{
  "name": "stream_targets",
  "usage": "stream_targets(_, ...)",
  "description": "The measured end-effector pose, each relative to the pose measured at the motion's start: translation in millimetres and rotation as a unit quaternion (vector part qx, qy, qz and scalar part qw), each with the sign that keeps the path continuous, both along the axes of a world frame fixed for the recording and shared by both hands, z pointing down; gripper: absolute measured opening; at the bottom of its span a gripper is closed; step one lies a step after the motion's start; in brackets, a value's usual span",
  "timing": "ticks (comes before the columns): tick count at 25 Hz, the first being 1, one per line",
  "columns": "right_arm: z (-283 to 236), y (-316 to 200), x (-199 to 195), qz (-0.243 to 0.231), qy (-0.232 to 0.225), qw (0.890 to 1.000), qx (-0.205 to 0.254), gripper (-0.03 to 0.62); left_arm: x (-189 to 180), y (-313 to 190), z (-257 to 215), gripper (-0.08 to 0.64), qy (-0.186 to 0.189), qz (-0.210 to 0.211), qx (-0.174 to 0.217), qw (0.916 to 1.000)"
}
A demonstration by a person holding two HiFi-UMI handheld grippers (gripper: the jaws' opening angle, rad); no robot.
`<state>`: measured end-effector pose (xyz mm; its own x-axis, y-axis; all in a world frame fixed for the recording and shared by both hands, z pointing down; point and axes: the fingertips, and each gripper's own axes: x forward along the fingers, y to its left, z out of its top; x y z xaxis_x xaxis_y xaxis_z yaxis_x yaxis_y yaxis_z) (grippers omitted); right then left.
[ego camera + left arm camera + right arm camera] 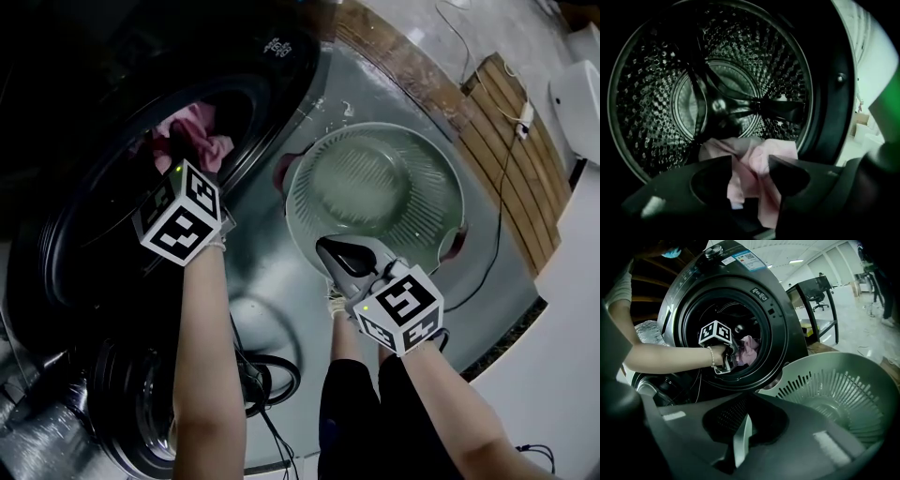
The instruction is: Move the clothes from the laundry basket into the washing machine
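Gripping pink garment [780, 151] inside washing machine [787, 333]: left tool [750, 165]; right tool [743, 405] clamps laundry basket [869, 380] rim; stickers [740, 258] unreadable.

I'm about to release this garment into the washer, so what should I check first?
1. Is the crumpled pink cloth at the perforated steel drum? Ok, it is at the drum's mouth.
2. Does the left gripper hold the cloth? Ok, its jaws are clamped on it.
3. Is the pale green slotted plastic basket empty? Ok, there are no clothes inside.
4. Does the right gripper steady the basket? Ok, it is shut on the rim.
5. Is the hanging cloth end clear of the door seal? Cannot tell.
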<state>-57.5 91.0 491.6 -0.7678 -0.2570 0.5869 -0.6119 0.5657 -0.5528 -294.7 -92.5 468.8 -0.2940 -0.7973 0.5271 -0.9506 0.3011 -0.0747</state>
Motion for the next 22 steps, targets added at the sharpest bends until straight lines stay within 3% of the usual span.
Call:
stream_targets(3,-8,-2,2,0.003,0.0,1.0,0.005,0.021,9,12,2,0.262,0.016,-0.004,-0.016,0.9997)
stream_targets(9,-49,-17,11,0.01,-0.005,0.999,0.032,0.021,15,54,-23,0.265,0.038,-0.055,-0.029,0.9974)
stream_targets(12,-71,-26,19,0.014,-0.003,0.999,0.048,0.021,26,73,-39,0.264,0.048,-0.059,-0.036,0.9965)
stream_targets(22,-202,-28,41,-0.004,0.003,0.996,0.091,0.021,136,121,-167,0.217,0.103,0.051,-0.037,0.9927)
